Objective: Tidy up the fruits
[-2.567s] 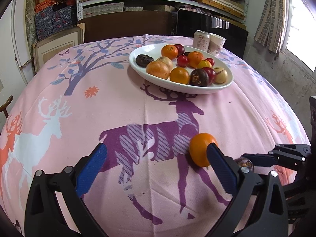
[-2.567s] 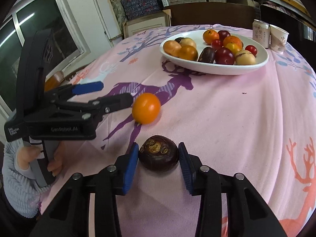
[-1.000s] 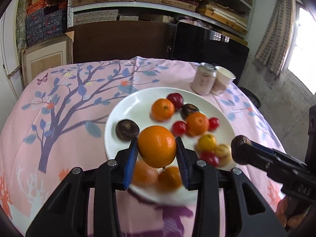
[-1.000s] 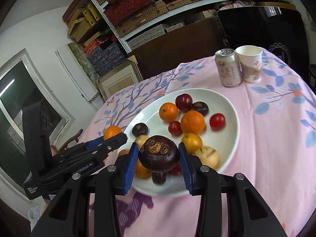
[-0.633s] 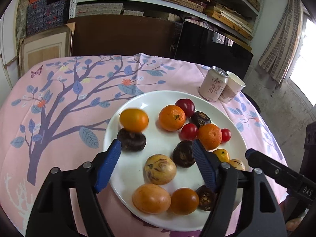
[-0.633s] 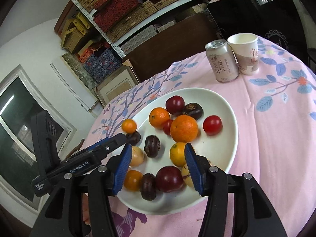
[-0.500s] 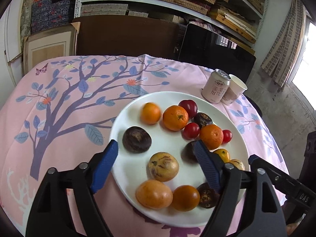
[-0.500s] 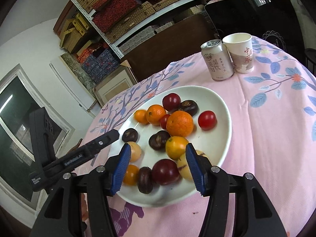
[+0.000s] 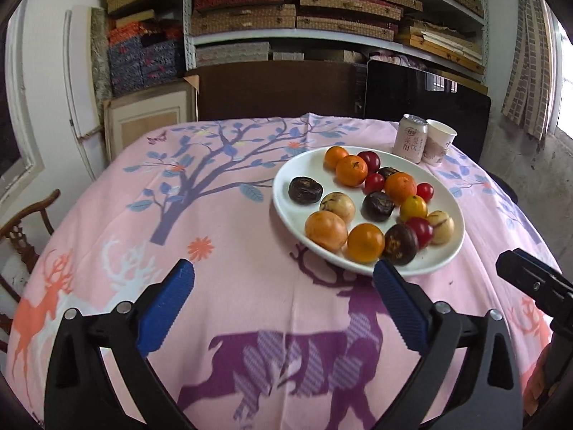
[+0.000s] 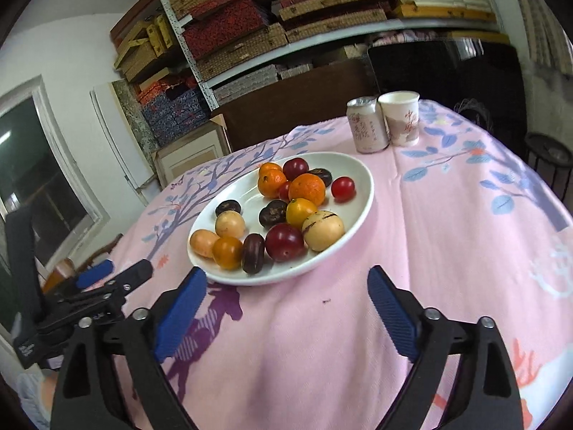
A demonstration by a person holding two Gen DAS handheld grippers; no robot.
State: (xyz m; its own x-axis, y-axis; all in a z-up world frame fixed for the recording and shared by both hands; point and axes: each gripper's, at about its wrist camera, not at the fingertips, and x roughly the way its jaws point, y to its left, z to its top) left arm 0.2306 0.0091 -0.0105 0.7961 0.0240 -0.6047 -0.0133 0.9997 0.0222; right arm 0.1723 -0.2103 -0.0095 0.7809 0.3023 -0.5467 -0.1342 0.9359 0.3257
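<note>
Tabletop: pink deer-and-tree printed tablecloth covers a round table; no fruit lies loose on the cloth that is in view.
Left gripper: left black gripper with blue ribbed pads hangs low over the purple deer print, fingers spread wide and gripping nothing, its tips near the closest edge of the plate.
Right gripper: right black gripper with blue ribbed pads hangs over bare cloth on the plate's other side, likewise spread and empty.
Why so: with both grippers empty and clear of the plate, and every fruit in view on it, the gathering looks done or close to done.
Plate: white oval ceramic plate sits beyond the grippers, right of the table's middle in the left view, and holds all the fruit in a single loose layer.
Orange fruits: six, though one small one at the far rim is half hidden by its neighbour in the right view.
Dark wrinkled brown-purple fruits: four.
Red plums and cherry tomatoes: four.
Pale tan round fruits: two.
Total: sixteen.
Drinks: one pink aluminium can and one white printed paper cup stand touching just past the plate's far rim, out of the working area.
Background: metal shelves stacked with woven boxes line the wall.
</note>
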